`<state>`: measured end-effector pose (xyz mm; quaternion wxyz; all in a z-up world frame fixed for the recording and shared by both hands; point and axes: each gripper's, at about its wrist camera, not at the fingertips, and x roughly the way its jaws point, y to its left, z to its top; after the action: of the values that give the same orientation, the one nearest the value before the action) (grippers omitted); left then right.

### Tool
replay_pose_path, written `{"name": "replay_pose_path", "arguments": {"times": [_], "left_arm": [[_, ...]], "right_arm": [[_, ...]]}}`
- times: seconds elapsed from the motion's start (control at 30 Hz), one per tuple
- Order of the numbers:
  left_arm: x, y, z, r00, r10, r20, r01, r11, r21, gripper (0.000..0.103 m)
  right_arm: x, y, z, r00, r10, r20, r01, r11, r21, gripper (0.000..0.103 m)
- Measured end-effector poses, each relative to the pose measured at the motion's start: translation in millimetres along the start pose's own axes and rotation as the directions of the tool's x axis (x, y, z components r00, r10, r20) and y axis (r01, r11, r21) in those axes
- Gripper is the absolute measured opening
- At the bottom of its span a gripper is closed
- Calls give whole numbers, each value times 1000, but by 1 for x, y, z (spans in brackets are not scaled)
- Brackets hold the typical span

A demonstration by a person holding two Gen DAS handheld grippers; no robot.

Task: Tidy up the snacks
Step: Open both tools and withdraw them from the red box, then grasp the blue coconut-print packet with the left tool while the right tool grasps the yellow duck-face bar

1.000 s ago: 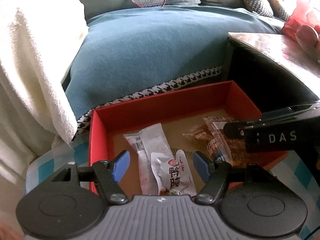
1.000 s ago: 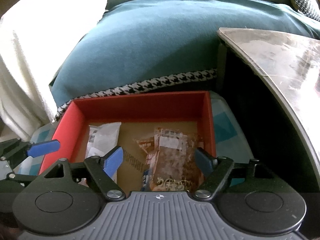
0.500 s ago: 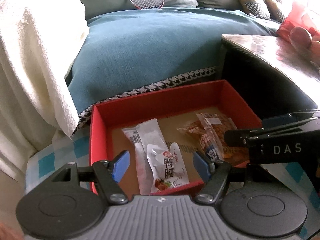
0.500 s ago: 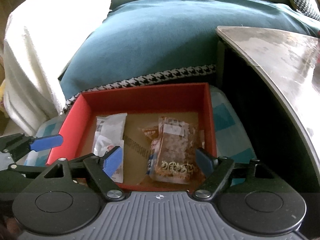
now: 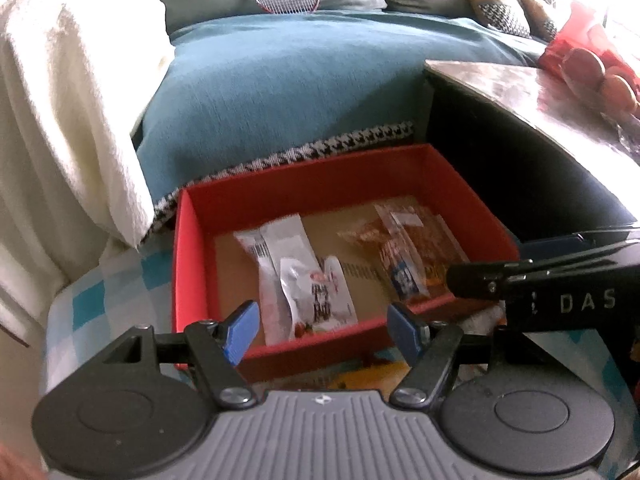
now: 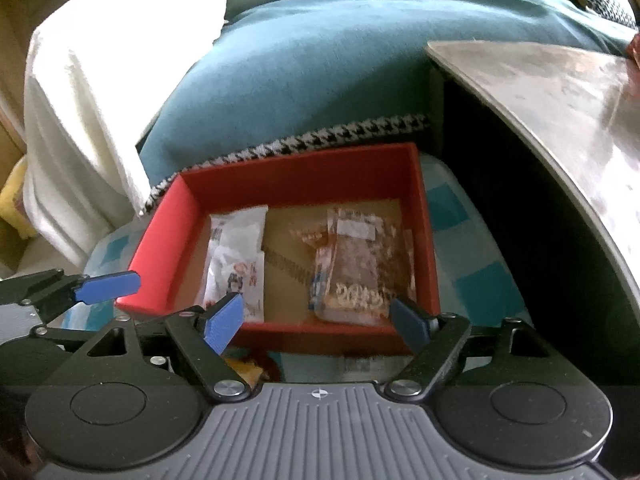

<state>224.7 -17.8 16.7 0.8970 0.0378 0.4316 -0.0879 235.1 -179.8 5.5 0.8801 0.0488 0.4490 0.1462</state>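
Two grippers hung just short of the red box [image 6: 168, 224], both spread wide and holding nothing. Left gripper [image 5: 320, 328] above the near wall, blue fingers [image 5: 240, 330] either side of the white packets [image 5: 288, 252]; right gripper [image 6: 316, 320] likewise, lined up with the clear packets [image 6: 360, 264] of brown snacks. All visible snacks lay flat on the cardboard floor of the box: white ones left of middle, overlapping; clear ones to the right, stacked against the right wall. Box sat on a blue-checked cloth [image 6: 472, 288], close to a teal cushion [image 6: 320, 72] and beside a dark table [image 6: 560, 92].

Seemed to be between placements, or nearly done; hard to judge. Hints of more wrappers [image 6: 244, 368] under the near wall, too hidden to name. For the next pick: best to come down straight, pinch a packet across its narrow width near a sealed end, lift clear of the wall before moving. Slippery film likely to slide, so a firm close needed.

Both tools pointed forward and slightly down, side by side, the right one's body crossing the left view's right edge.
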Motion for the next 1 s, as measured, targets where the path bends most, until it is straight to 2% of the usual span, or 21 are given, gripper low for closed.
{"name": "replay_pose_path", "arguments": {"times": [0.27,0.4,0.53,0.73,0.87,1.0], "left_arm": [[-10,-7,-21,998,-53,-44,53,999,0,65],[-10,-7,-39,992,-87,-95,83,995,-46,65],[-2,-10,-57,983,-89,-160,77,994,-79,65],[19,-4,-61,968,-126,-217,81,976,-204,65],[31,-11,-59,973,-87,-215,42,977,-208,68],[33,-13,-63,972,-69,-223,31,985,-168,68]], "right_arm": [[-9,-4,-22,1000,-4,-29,4,1000,8,87],[-12,-6,-31,999,-2,-45,2,1000,11,87],[-13,-8,-33,999,5,-47,-4,1000,19,87],[-19,-4,-31,999,34,-35,-34,999,11,87],[-17,-4,-31,998,38,-42,-37,999,8,88],[-14,-2,-30,998,42,-51,-42,999,1,88]]}}
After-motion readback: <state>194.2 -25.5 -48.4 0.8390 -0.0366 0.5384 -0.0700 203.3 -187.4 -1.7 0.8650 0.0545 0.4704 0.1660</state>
